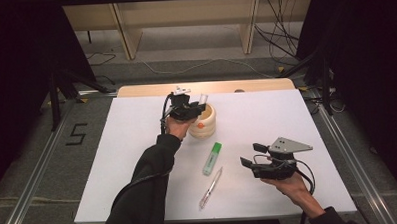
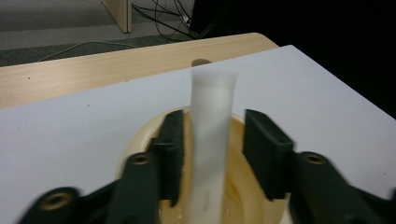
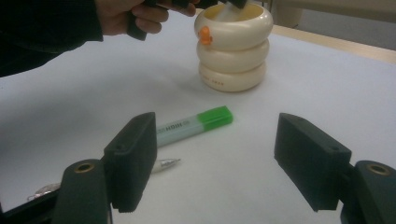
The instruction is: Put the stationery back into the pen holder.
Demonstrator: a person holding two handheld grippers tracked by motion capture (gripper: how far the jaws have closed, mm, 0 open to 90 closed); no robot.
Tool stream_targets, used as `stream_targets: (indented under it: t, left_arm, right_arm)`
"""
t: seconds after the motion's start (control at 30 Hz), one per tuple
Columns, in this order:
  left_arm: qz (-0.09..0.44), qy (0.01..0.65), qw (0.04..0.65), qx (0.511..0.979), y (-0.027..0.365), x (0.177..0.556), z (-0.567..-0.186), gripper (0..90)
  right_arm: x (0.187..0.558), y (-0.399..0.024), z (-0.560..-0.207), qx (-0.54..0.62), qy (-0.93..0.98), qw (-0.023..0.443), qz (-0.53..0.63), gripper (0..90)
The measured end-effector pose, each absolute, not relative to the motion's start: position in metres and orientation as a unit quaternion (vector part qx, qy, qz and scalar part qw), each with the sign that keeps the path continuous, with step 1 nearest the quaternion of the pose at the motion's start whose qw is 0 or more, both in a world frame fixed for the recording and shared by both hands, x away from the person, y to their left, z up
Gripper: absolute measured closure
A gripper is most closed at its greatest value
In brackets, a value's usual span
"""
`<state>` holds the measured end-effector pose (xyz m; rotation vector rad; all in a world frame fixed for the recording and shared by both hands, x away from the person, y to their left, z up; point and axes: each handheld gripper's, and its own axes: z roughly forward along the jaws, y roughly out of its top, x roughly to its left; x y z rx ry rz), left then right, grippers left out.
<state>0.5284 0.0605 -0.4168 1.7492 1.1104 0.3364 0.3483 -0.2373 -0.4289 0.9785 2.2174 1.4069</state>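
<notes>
A cream pot (image 1: 203, 123) made of three stacked rings, with a small orange mark on its side, stands at the middle back of the white board. My left gripper (image 1: 200, 104) hangs right over its mouth. A white tube (image 2: 212, 107) stands upright and blurred between the jaws, its lower end inside the pot (image 2: 144, 135), with a narrow gap on each side, so that gripper (image 2: 212, 135) is open. Near the front right, my right gripper (image 1: 251, 154) is open and holds nothing. Ahead of the right gripper (image 3: 215, 158) lie a green-capped highlighter (image 3: 194, 125) and a clear pen (image 3: 166, 164).
The highlighter (image 1: 212, 158) and pen (image 1: 210, 188) lie end to end in front of the pot (image 3: 233, 51). A strip of wooden tabletop (image 1: 145, 90) runs behind the white board (image 1: 307, 123). Cables and wooden legs stand on the floor beyond.
</notes>
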Motion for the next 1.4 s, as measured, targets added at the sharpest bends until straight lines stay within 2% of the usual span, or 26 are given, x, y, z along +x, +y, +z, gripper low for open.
stream_targets:
  t: [0.07,0.17,0.43,0.57,0.9,1.17,1.4]
  left_arm:
    - [0.142,0.455,0.507,0.718,0.063,0.526,-0.412,46.0]
    - [0.146,0.451,0.512,0.717,0.066,0.522,-0.402,38.3]
    - [0.115,0.445,0.511,0.727,0.077,0.503,-0.382,25.8]
    - [0.08,0.438,0.497,0.745,0.081,0.491,-0.379,23.4]
    - [0.06,0.419,0.469,0.775,0.093,0.452,-0.381,20.9]
    - [0.047,0.39,0.423,0.817,0.081,0.422,-0.39,19.2]
    - [0.041,0.373,0.403,0.835,0.069,0.405,-0.394,18.9]
  right_arm:
    - [0.348,-0.238,-0.429,0.344,0.779,0.169,0.497,30.8]
    - [0.349,-0.238,-0.429,0.343,0.779,0.172,0.496,30.8]
    - [0.35,-0.24,-0.428,0.349,0.775,0.173,0.497,30.7]
    - [0.35,-0.24,-0.428,0.353,0.775,0.175,0.495,30.6]
    - [0.353,-0.241,-0.429,0.358,0.773,0.176,0.492,30.1]
    - [0.353,-0.241,-0.43,0.358,0.775,0.178,0.489,29.7]
    - [0.353,-0.244,-0.43,0.361,0.774,0.179,0.488,29.3]
